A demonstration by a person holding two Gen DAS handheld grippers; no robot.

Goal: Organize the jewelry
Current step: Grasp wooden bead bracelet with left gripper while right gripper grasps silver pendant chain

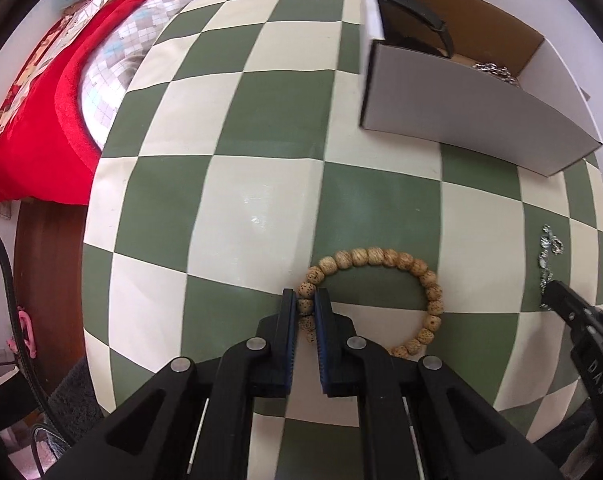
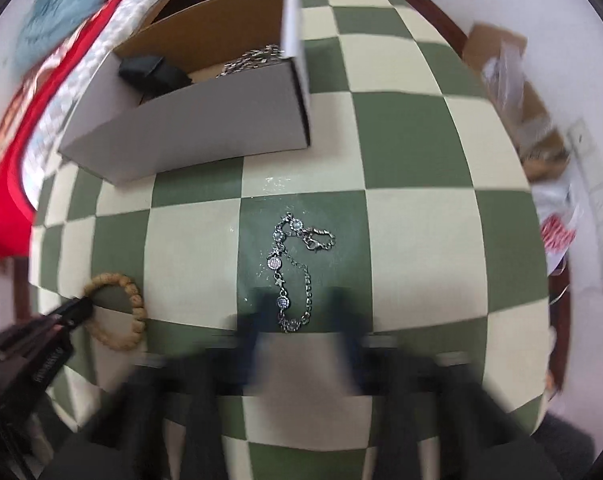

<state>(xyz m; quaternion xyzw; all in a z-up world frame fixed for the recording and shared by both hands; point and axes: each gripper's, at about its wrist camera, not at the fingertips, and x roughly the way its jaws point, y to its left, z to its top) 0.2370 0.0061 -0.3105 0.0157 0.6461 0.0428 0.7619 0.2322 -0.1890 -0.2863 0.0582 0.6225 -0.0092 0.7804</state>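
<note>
A tan wooden bead bracelet [image 1: 401, 264] lies on the green and cream checked table [image 1: 261, 128]. My left gripper [image 1: 305, 300] is shut on its left side, a bead pinched between the blue pads. The bracelet also shows in the right wrist view [image 2: 119, 308], with the left gripper [image 2: 77, 310] on it. A silver chain bracelet [image 2: 291, 272] lies on a green square. My right gripper [image 2: 299, 304] is open, blurred, with its fingers on either side of the chain's near end. The chain [image 1: 547, 256] and right gripper [image 1: 557, 296] show at the right edge of the left wrist view.
An open white cardboard box [image 1: 473, 120] stands at the back of the table and holds a black item [image 1: 417, 16] and silver chains [image 1: 495, 70]. It also shows in the right wrist view [image 2: 189, 128]. A red quilt [image 1: 33, 112] lies left. Cardboard and bags [image 2: 537, 128] lie right.
</note>
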